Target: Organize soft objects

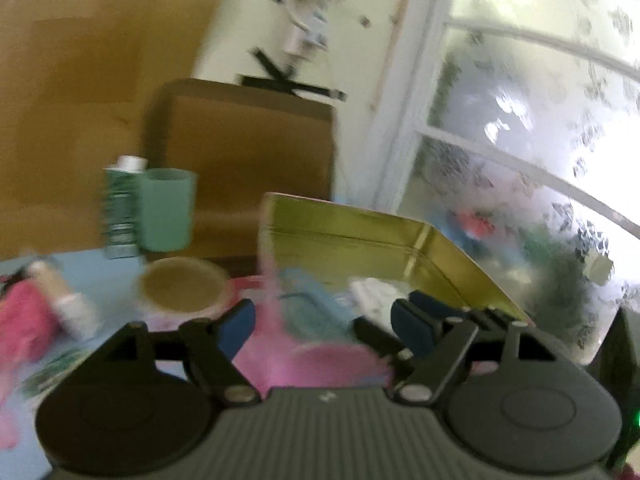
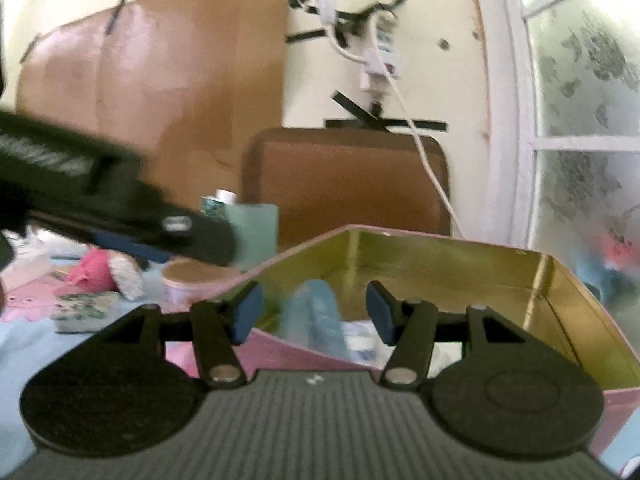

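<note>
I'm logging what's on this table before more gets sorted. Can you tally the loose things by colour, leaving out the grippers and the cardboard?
Pink: 2, the plush toy and the tin box, gold inside
Light blue: 1, the soft cloth in the box
White: 1, the cloth in the box
Green: 2, the cup and the bottle
Tan-topped: 1, the round tub
Total: 7

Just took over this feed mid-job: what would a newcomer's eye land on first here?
The open pink tin with the gold lining fills the middle right, with a light blue soft item standing in it, seen between the open fingers of the right gripper. To its left on the table lie a pink plush toy and a round tub, with a green cup behind. The left gripper reaches in from the left.
</note>
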`<action>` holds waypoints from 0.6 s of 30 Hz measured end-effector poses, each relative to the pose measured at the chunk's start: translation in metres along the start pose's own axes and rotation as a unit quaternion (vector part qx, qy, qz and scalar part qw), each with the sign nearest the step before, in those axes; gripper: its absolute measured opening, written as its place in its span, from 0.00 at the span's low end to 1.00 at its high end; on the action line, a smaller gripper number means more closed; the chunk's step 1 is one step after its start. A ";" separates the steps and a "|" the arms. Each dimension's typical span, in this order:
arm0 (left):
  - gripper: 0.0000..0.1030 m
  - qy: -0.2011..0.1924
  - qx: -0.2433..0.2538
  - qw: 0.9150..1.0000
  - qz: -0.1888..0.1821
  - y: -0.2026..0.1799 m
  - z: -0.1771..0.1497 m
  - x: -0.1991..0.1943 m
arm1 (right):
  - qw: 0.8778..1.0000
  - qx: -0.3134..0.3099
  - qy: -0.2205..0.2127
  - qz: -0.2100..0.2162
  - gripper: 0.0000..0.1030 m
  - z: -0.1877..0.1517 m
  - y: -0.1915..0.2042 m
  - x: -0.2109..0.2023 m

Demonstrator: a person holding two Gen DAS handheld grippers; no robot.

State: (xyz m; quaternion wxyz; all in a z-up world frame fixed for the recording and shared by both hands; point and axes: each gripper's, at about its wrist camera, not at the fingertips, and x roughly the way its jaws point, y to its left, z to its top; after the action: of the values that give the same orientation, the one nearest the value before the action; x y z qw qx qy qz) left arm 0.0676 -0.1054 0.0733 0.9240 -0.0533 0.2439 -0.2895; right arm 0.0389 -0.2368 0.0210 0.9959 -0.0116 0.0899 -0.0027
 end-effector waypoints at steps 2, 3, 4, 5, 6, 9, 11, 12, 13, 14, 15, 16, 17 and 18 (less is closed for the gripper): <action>0.76 -0.014 -0.013 1.000 0.020 0.024 -0.010 -0.026 | 1.000 -0.005 -0.001 0.025 0.59 0.004 0.013 0.000; 0.76 -0.018 -0.020 0.999 0.033 0.036 -0.015 -0.037 | 0.999 -0.008 0.003 0.045 0.59 0.007 0.022 0.001; 0.76 -0.022 -0.031 0.998 0.050 0.051 -0.022 -0.048 | 0.998 -0.012 0.007 0.061 0.59 0.009 0.030 0.004; 0.76 -0.022 -0.041 0.997 0.063 0.063 -0.028 -0.057 | 0.997 -0.017 0.011 0.077 0.59 0.012 0.039 0.007; 0.76 -0.021 -0.051 0.995 0.077 0.077 -0.034 -0.064 | 0.995 -0.025 0.017 0.095 0.58 0.014 0.049 0.011; 0.76 -0.011 -0.071 0.986 0.148 0.116 -0.056 -0.079 | 0.989 -0.051 0.035 0.133 0.58 0.020 0.083 0.033; 0.76 -0.007 -0.085 0.980 0.180 0.138 -0.066 -0.083 | 0.985 -0.080 0.044 0.148 0.58 0.024 0.107 0.049; 0.76 -0.005 -0.097 0.978 0.184 0.146 -0.069 -0.083 | 0.983 -0.096 0.049 0.152 0.58 0.026 0.119 0.059; 0.74 -0.003 -0.118 0.976 0.180 0.155 -0.071 -0.084 | 0.980 -0.112 0.055 0.154 0.57 0.027 0.131 0.069; 0.73 -0.003 -0.137 0.976 0.167 0.161 -0.071 -0.085 | 0.978 -0.126 0.061 0.155 0.56 0.029 0.141 0.079; 0.73 -0.010 -0.145 0.977 0.156 0.164 -0.070 -0.085 | 0.976 -0.139 0.068 0.154 0.55 0.030 0.151 0.089; 0.73 -0.016 -0.146 0.977 0.153 0.165 -0.069 -0.086 | 0.974 -0.152 0.074 0.151 0.55 0.031 0.159 0.098; 0.73 -0.018 -0.147 0.978 0.150 0.165 -0.068 -0.085 | 0.972 -0.162 0.081 0.149 0.55 0.033 0.166 0.107; 0.73 -0.020 -0.148 0.978 0.144 0.166 -0.068 -0.085 | 0.970 -0.169 0.088 0.148 0.55 0.035 0.172 0.116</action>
State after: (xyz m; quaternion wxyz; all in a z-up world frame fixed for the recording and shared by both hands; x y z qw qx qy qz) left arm 0.0588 0.0828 0.0099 0.9425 -0.1599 0.2711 -0.1127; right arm 0.1597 -0.0650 0.0301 0.9569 -0.1656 0.1775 0.1591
